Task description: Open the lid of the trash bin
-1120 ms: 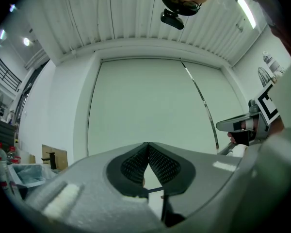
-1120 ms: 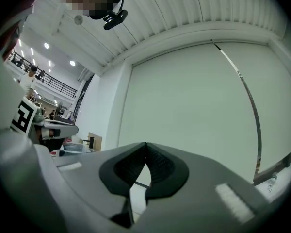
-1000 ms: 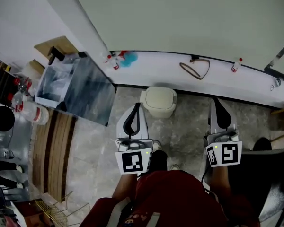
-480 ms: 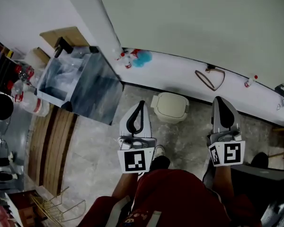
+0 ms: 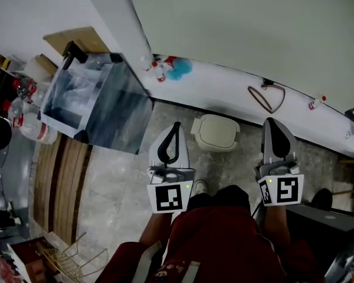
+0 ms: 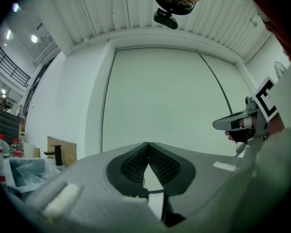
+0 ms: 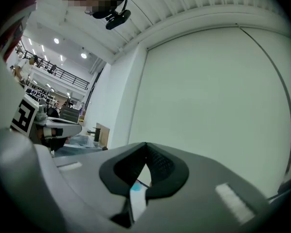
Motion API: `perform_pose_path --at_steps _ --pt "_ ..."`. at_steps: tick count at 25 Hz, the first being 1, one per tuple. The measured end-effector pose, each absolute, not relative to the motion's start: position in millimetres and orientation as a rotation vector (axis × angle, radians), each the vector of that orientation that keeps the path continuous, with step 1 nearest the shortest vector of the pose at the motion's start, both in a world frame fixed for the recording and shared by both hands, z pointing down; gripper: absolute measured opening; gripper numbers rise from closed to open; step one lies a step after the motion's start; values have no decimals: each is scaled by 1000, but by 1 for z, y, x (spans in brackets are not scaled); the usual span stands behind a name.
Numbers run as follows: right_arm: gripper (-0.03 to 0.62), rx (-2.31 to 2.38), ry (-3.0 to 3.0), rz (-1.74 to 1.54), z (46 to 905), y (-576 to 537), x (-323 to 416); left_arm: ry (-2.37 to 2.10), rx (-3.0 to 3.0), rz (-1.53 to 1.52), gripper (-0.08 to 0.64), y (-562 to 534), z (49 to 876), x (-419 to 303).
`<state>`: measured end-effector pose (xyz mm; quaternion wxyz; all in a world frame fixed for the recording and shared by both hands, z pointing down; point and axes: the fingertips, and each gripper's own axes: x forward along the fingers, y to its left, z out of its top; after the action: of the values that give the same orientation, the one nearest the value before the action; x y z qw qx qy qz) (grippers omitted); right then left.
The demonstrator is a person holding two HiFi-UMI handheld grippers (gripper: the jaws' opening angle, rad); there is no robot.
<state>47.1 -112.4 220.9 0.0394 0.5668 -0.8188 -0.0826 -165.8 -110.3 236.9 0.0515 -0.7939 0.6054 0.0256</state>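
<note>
Both pairs of jaws pressing shut on nothing, left gripper [image 5: 176, 125] and right gripper [image 5: 270, 122] pointing ahead, cream trash bin [image 5: 217, 132] standing lid-down at the floor's [image 5: 124, 181] far edge between them, now lying further right in the head view than a second ago, both gripper views showing pale wall [image 6: 155, 101], never the bin.

From my remote station I see a clear-walled box [image 5: 94, 102] standing at left, partly over wooden floor slats [image 5: 62, 175]. A brown cord loop [image 5: 264, 97] and a blue object [image 5: 180, 69] lie well apart on the white strip [image 5: 224, 90] along the wall. A wire rack [image 5: 71, 258] sits at lower left.
</note>
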Motion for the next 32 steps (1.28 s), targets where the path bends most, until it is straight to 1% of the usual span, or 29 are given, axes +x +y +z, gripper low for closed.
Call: perform_pose_path --at_steps 5,17,24,32 --pt "0 1750 -2478 -212 236 -121 53 1833 -2454 56 5 -122 253 -158" --pt "0 1709 -2454 -55 295 -164 95 1877 -2539 -48 5 -158 307 -110" --pt "0 1667 -2429 151 356 -187 124 1964 -2582 -204 5 -169 359 -81" --pt "0 1565 -2385 347 444 -205 139 2063 -2641 -384 5 -184 431 -56"
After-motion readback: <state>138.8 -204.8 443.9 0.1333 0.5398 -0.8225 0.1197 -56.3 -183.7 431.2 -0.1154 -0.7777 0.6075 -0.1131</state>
